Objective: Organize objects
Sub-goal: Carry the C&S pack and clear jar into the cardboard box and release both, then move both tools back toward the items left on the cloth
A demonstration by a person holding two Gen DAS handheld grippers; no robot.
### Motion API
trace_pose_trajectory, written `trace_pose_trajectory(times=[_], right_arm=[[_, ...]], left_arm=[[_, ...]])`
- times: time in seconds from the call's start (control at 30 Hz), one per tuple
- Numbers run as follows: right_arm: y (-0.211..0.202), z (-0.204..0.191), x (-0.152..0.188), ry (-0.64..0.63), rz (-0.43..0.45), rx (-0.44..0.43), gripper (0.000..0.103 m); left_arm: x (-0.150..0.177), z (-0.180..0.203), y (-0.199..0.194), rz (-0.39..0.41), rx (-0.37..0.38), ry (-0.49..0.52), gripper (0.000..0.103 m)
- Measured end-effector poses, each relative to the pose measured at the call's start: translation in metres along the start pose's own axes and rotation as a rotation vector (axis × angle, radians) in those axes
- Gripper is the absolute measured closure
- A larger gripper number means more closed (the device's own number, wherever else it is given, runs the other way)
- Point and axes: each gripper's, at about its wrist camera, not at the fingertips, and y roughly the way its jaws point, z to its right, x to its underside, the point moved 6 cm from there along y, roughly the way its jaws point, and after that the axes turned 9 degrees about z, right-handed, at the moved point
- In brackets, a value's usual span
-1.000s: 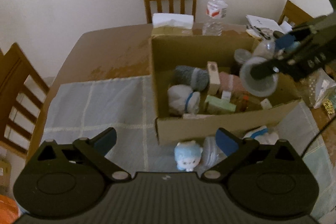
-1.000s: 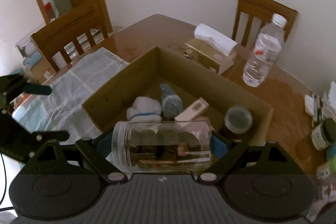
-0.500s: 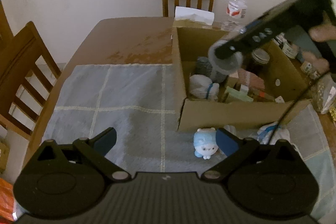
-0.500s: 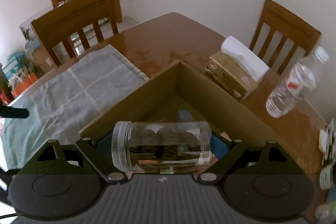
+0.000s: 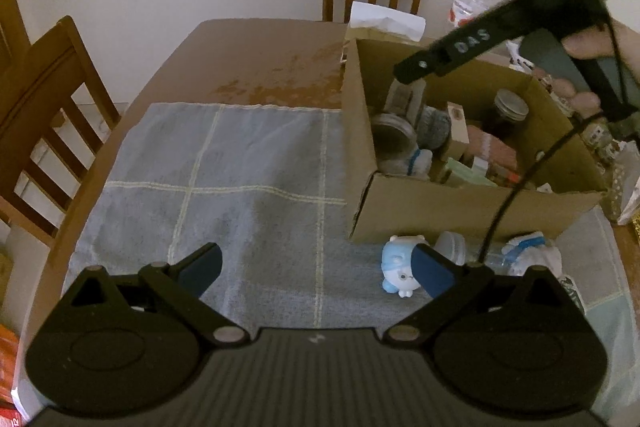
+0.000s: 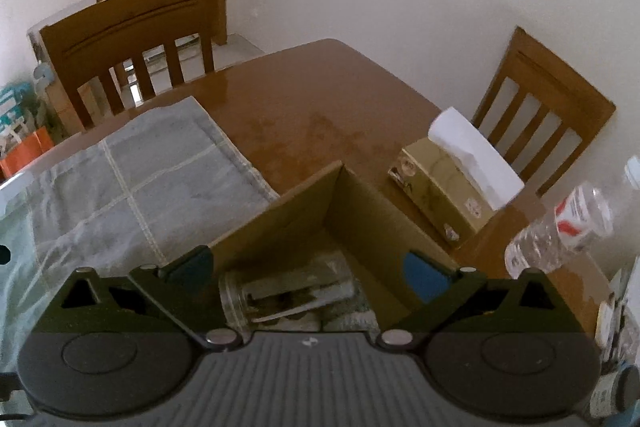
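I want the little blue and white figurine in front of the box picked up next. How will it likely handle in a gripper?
The figurine looks rounded and glossy, so flat pads may slip on it. It lies tipped on the cloth, so a nudge would likely rock or roll it. It is small, probably light.

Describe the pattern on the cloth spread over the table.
Grey-blue cloth with pale grid lines; clearest in the left wrist view.

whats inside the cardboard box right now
Inside the cardboard box: a clear jar lying on its side, a dark lidded jar, rolled socks and small cartons. The box floor beneath them is covered.
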Motion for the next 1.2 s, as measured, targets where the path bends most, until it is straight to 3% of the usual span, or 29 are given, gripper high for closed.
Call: trace_pose_trajectory(times=[0.43, 0.73, 0.97, 1.2], right_arm=[[-0.052, -0.003, 0.039, 0.066, 0.043, -0.027, 0.0], [-0.103, -0.022, 0.084, 0.079, 0.054, -0.007, 0.0], [-0.134, -0.031, 0.145, 0.173, 0.04, 0.033, 0.0], [-0.13, -0.037, 0.222, 0.31, -0.048, 0.058, 0.0]], left_arm=[[0.009, 0.016, -0.004, 0.014, -0.027, 0.025, 0.003], [0.033, 0.035, -0.017, 0.017, -0.059, 0.006, 0.003], [0.06, 0.048, -0.018, 0.02, -0.1, 0.013, 0.003], [0.078, 0.053, -0.013, -0.012, -0.101, -0.016, 0.003]])
